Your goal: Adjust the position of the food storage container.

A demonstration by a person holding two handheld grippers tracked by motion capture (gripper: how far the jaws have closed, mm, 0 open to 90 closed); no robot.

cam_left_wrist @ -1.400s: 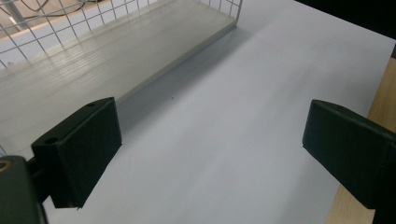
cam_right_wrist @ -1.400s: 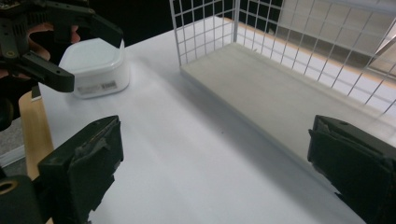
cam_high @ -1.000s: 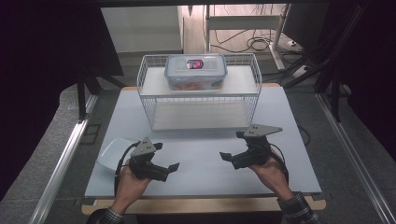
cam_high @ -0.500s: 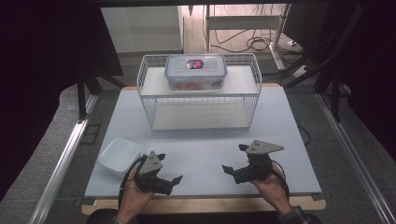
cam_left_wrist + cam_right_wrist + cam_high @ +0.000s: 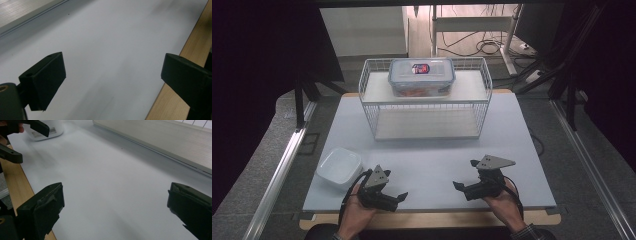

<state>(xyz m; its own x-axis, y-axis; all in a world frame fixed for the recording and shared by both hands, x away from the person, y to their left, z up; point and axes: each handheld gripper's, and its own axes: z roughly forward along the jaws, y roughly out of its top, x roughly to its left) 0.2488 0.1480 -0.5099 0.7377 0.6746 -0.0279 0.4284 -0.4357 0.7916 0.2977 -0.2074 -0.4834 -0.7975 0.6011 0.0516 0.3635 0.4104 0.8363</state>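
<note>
A clear lidded box [image 5: 422,76] with red contents sits on top of a white wire rack [image 5: 426,102] at the back of the table. A white square bowl [image 5: 339,166] rests at the front left. My left gripper [image 5: 398,199] is low by the near edge, just right of the bowl, open and holding nothing. My right gripper [image 5: 464,174] is open and unladen at the front right, pointing left. In the left gripper view the jaws stand wide apart over bare white board [image 5: 107,50]. The right gripper view has the bowl [image 5: 46,131] and the left gripper [image 5: 15,142] at its top left.
A wooden strip [image 5: 427,219] runs along the white board's near edge and appears in the left gripper view [image 5: 175,100]. The rack's lower shelf [image 5: 162,142] lies ahead of my right gripper. Metal rails [image 5: 282,170] flank the table, and cables lie on the floor behind.
Both grippers have drawn back toward the near edge of the table and sunk lower. The left one now sits beside the bowl. Both stay open.
</note>
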